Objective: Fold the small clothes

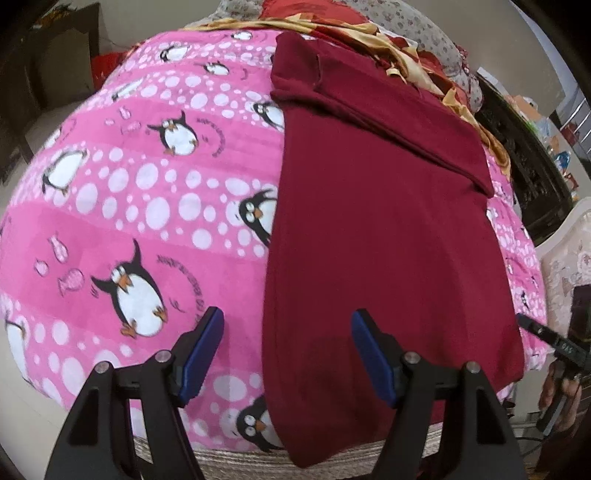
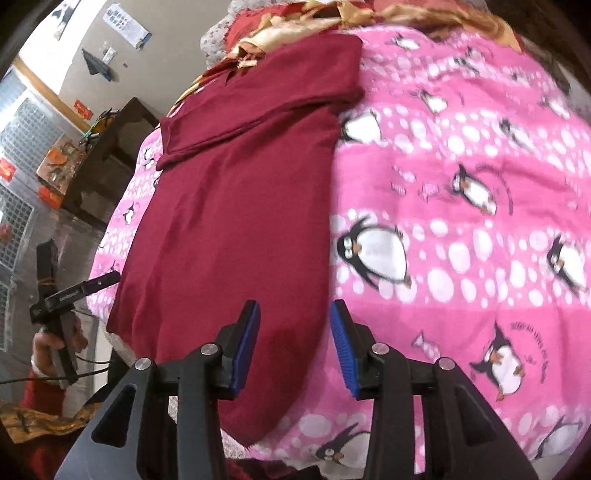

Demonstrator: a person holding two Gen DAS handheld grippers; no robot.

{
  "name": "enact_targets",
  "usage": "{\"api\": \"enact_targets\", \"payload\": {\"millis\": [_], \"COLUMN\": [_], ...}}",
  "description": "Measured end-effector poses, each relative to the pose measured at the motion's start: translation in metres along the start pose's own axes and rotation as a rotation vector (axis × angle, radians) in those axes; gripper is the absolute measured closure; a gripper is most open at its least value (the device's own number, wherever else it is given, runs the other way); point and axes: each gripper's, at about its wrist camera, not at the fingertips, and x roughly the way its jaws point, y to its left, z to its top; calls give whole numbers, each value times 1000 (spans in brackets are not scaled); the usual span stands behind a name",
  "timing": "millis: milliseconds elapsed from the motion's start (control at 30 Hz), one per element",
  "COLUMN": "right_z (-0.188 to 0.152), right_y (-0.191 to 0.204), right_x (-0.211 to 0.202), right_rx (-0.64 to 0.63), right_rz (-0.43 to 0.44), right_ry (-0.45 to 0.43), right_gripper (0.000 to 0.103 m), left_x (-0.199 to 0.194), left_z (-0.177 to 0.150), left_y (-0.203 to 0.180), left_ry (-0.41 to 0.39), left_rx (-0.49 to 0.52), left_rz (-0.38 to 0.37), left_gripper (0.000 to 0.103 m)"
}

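Note:
A maroon shirt point(image 1: 388, 221) point(image 2: 240, 203) lies flat on a pink penguin blanket point(image 1: 147, 221) point(image 2: 461, 221), folded into a long strip with a sleeve folded across its far end. My left gripper point(image 1: 288, 317) hangs open above the shirt's left edge near the hem, with nothing between its pads. My right gripper point(image 2: 295, 308) is open too, straddling the shirt's right edge near the hem without pressing it. Each view shows the other tool at the side, held by a hand point(image 1: 557, 391) point(image 2: 48, 343).
Rumpled red and gold cloth point(image 1: 369, 33) point(image 2: 332, 14) lies at the far end of the bed. Dark wooden furniture point(image 1: 524, 166) point(image 2: 107, 158) stands beside the bed. The blanket's near edge drops off just under both grippers.

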Motion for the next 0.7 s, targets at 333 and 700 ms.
{"api": "enact_targets", "payload": {"millis": [333,700], "right_z": [-7,-20], "right_y": [19,2], "right_x": [-6,-2], "right_rx": [-152,-52], "right_rz": [-64,83], "right_ry": [-23,56], "right_gripper": [65,52], "left_x": [7,9], "left_z": [-8,-17], "left_y": [-9,-11], "left_ry": [31,51], "left_rx": [33,43], "left_rz": [7,18], "left_gripper": [28,23]}}
